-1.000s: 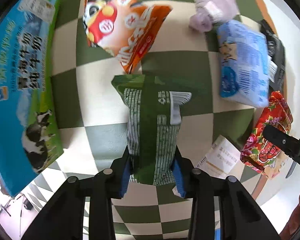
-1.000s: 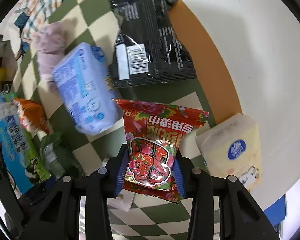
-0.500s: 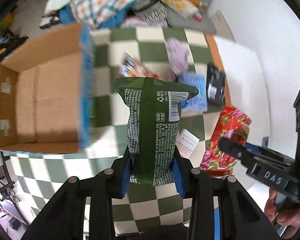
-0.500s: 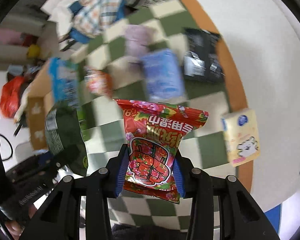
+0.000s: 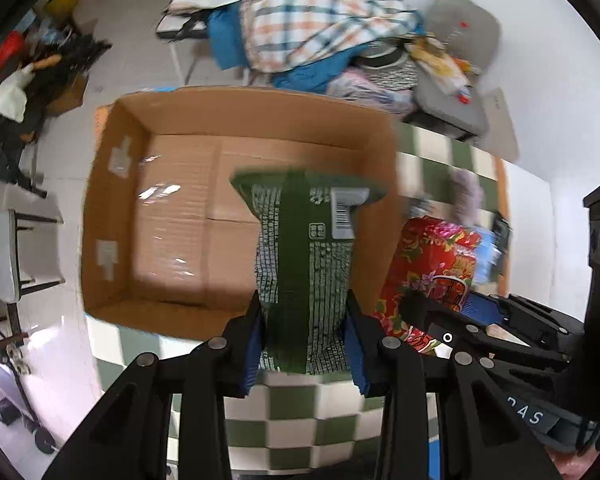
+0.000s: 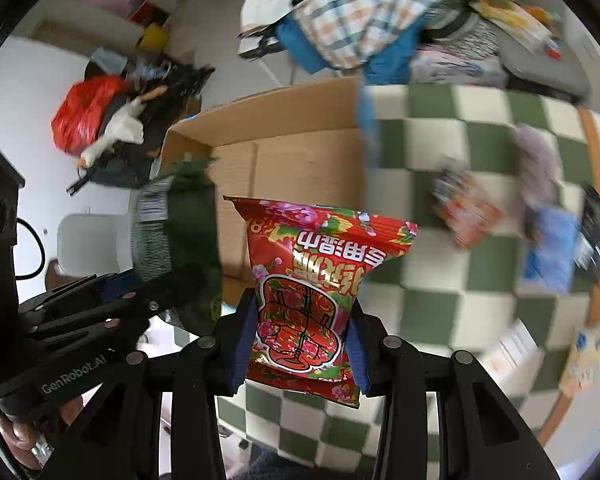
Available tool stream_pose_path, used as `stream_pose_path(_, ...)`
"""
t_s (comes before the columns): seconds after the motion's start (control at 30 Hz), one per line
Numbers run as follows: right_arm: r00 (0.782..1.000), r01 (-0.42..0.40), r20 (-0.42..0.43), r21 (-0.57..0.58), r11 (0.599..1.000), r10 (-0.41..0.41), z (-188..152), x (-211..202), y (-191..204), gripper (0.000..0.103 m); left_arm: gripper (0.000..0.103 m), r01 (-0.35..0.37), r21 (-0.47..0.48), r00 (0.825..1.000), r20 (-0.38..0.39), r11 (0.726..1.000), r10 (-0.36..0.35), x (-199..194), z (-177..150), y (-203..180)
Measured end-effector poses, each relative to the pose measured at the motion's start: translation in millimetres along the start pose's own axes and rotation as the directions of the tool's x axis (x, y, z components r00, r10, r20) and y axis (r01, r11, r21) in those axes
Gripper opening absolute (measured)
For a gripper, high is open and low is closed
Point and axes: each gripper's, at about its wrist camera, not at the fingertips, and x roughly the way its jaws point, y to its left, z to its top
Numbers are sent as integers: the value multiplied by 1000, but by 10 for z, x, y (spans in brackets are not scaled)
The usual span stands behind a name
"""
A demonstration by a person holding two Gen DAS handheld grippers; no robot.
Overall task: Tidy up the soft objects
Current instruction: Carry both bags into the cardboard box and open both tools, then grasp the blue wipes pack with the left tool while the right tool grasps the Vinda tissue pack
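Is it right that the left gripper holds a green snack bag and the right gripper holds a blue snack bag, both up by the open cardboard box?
Not quite. The right gripper holds a red floral snack bag, not a blue one, as the right wrist view shows. The rest stands: the left gripper holds the green snack bag by the open cardboard box.

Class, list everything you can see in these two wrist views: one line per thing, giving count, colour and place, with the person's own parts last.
green snack bag: 1, dark green, held over the box
red snack bag: 1, red floral, held near the box
cardboard box: 1, brown, open, on the checked mat
checked mat: 1, green and cream, under everything
blue pack: 1, blue, far right on the mat
clothes pile: 1, plaid and blue, beyond the box
left gripper: 1, black, shut on the green bag
right gripper: 1, black, shut on the red bag
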Motion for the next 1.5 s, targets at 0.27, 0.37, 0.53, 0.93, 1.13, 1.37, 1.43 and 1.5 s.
stream_pose_path(0.27,992,106,-61,-20,994,-107,608,897,513,43,27,66,-53,993,-95,996,-70,623,612,682)
stream_pose_path(0.37,984,150,-95,3,989,-149,799,1252,472,43,27,60,-51,987,-143,997,-67,906,739,761)
stream_pose_path(0.53,973,191,-133,6,982,-189,1013,1630,407,44,30,50,-48,982,-180,998,-58,1152,847,849)
stream_pose_path(0.93,956,277,-101,15,961,-274,937,1433,310,76,58,-63,-31,994,-88,998,60,832,637,925)
stream_pose_path(1.13,946,316,-69,-19,949,-317,678,1194,386,80,92,-109,-3,994,32,994,109,491,367,870)
stream_pose_path(1.37,942,335,5,-19,942,-335,365,957,476,103,98,-143,-18,983,113,990,144,264,118,829)
stream_pose_path(1.43,941,338,28,-19,941,-337,257,881,513,103,101,-147,-28,979,140,989,150,182,16,830)
stream_pose_path(1.5,937,347,60,-25,938,-345,125,774,564,103,101,-155,-39,974,160,987,159,112,-77,821)
